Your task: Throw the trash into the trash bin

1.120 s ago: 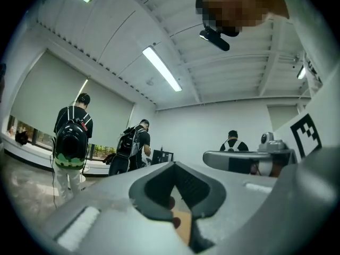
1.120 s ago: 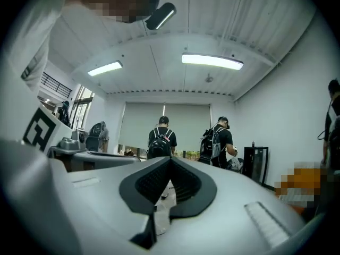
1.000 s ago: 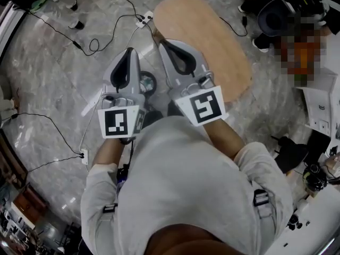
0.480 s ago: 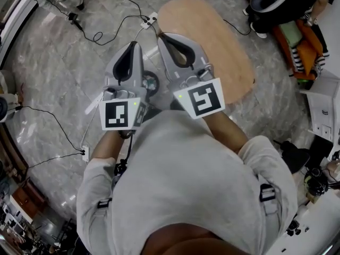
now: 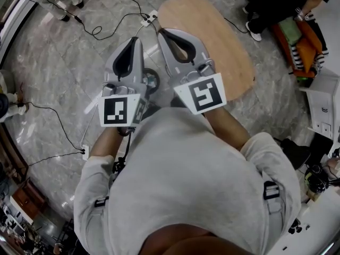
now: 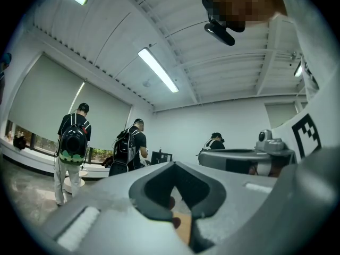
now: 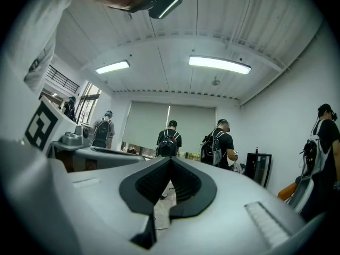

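Note:
No trash and no trash bin show in any view. In the head view my left gripper and right gripper are held side by side in front of the person's chest, pointing forward and level above the marble floor. Both are shut, jaw tips touching, with nothing between them. The left gripper view shows my left gripper shut, with the right gripper's body to its right. In the right gripper view my right gripper is likewise shut and empty.
An oval wooden table stands just ahead and to the right. Black cables and a white power strip lie on the floor ahead. A small dark round object lies below the grippers. Several people with backpacks stand by the far windows.
Both grippers stay shut and hold nearly the same place. The head view has shifted slightly, and the people at the upper right have slid toward the frame's edge.

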`<action>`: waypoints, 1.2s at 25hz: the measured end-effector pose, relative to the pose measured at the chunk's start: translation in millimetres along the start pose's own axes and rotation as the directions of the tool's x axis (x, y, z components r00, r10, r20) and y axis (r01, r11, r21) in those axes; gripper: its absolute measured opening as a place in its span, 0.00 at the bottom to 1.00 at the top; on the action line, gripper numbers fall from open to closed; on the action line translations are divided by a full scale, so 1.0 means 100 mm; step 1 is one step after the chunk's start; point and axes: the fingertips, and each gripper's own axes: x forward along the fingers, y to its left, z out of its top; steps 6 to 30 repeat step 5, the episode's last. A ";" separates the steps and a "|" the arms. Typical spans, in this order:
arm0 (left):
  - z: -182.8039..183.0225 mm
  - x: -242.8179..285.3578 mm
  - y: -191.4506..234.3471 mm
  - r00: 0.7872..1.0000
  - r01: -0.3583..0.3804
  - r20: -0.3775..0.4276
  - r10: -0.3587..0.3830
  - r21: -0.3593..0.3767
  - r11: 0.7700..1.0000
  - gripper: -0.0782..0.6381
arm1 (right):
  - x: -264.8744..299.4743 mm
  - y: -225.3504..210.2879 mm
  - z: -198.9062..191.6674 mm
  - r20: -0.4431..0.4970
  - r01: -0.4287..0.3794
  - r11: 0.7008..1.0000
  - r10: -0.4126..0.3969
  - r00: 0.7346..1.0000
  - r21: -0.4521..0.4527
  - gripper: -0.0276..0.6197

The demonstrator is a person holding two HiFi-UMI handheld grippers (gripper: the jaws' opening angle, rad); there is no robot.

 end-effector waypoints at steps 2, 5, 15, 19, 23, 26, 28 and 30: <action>0.01 -0.04 0.00 1.000 0.008 0.003 -0.008 0.004 1.000 0.13 | -0.01 0.03 -0.01 -0.001 0.000 1.000 0.000 1.000 0.001 0.05; 0.00 -0.03 -0.03 1.000 0.021 0.012 -0.021 0.004 1.000 0.13 | -0.04 0.02 -0.04 -0.005 0.003 1.000 -0.003 1.000 0.006 0.05; 0.00 -0.03 -0.03 1.000 0.021 0.012 -0.021 0.004 1.000 0.13 | -0.04 0.02 -0.04 -0.005 0.003 1.000 -0.003 1.000 0.006 0.05; 0.00 -0.03 -0.03 1.000 0.021 0.012 -0.021 0.004 1.000 0.13 | -0.04 0.02 -0.04 -0.005 0.003 1.000 -0.003 1.000 0.006 0.05; 0.00 -0.03 -0.03 1.000 0.021 0.012 -0.021 0.004 1.000 0.13 | -0.04 0.02 -0.04 -0.005 0.003 1.000 -0.003 1.000 0.006 0.05; 0.00 -0.03 -0.03 1.000 0.021 0.012 -0.021 0.004 1.000 0.13 | -0.04 0.02 -0.04 -0.005 0.003 1.000 -0.003 1.000 0.006 0.05; 0.00 -0.03 -0.03 1.000 0.021 0.012 -0.021 0.004 1.000 0.13 | -0.04 0.02 -0.04 -0.005 0.003 1.000 -0.003 1.000 0.006 0.05; 0.00 -0.03 -0.03 1.000 0.021 0.012 -0.021 0.004 1.000 0.13 | -0.04 0.02 -0.04 -0.005 0.003 1.000 -0.003 1.000 0.006 0.05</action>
